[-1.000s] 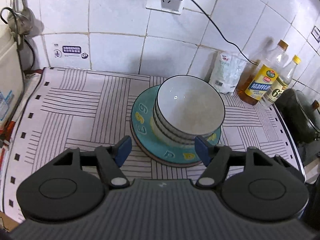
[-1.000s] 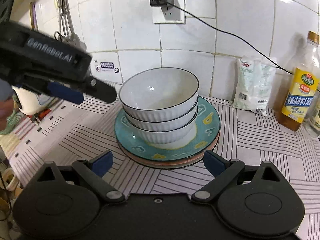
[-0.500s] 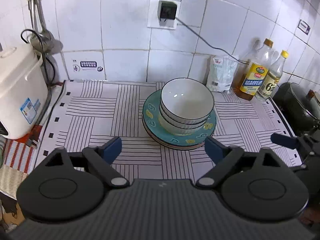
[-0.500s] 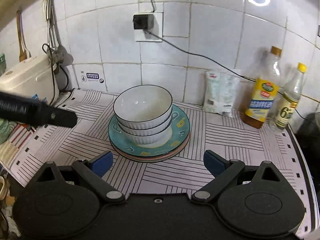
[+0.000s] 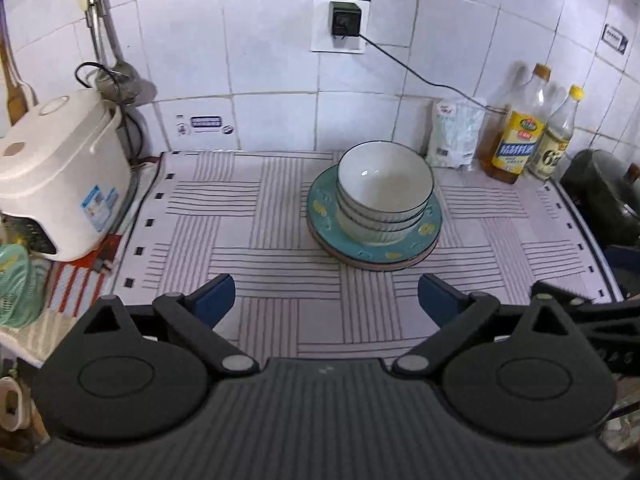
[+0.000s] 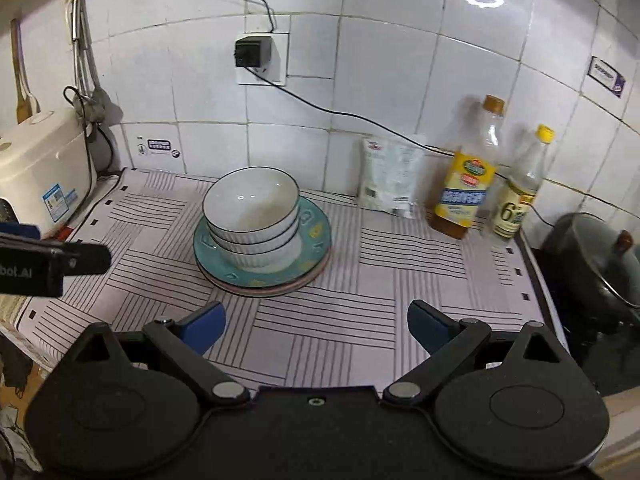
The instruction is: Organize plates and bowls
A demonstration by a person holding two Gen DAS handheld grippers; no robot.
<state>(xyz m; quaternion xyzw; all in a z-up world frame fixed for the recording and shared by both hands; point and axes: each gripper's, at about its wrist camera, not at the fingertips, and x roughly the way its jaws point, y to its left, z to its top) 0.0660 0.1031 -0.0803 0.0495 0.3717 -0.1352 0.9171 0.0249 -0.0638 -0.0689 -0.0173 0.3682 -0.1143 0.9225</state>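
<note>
White bowls on teal plate.

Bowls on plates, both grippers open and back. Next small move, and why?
Probably none beyond parking: the three bowls sit nested on the plate stack, upright, and both the left hand-held gripper and right hand-held gripper are open, empty, clear.

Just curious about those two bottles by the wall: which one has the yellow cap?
The smaller bottle on the right, next to the dark pot; the bigger bottle beside it has a brownish cap.
</note>
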